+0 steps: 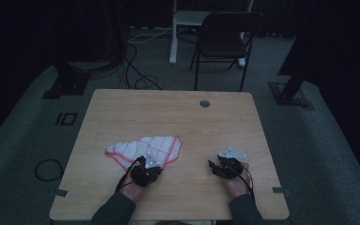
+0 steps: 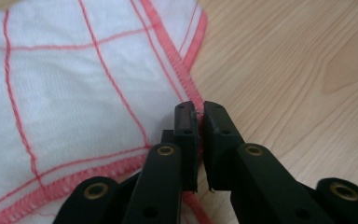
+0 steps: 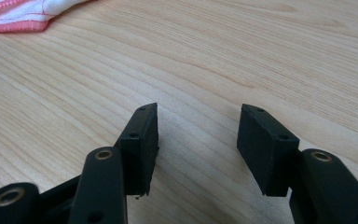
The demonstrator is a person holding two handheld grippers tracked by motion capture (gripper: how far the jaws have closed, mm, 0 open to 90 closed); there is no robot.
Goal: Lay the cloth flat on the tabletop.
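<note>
Left gripper (image 2: pixel 199 112) first: I have its jaws pinched nearly together on the red stitched hem of the white cloth (image 2: pixel 74 93), right at the near edge where the cloth meets bare wood. A sliver of hem sits between the pads, so I read this as a grasp on the cloth's edge, though the grip is thin.

From above, the left gripper (image 1: pixel 146 169) sits at the cloth's (image 1: pixel 145 147) near right corner, and the cloth lies crumpled and partly folded on the left half of the table (image 1: pixel 178 112). My right gripper (image 1: pixel 214 165) rests well apart on the right, and in its own view the right gripper (image 3: pixel 198 130) has its jaws spread wide over bare wood, holding nothing, with a bit of cloth (image 3: pixel 23 14) at the top left.

I judge the step to be taking hold of a corner to spread or fold the cloth. Next I would lift gently and bring the right gripper over to a second corner, watching that the hem does not slip.

The high view is dim; the cloth's folds are hard to read, and its far side is cut off in the left gripper view.
</note>
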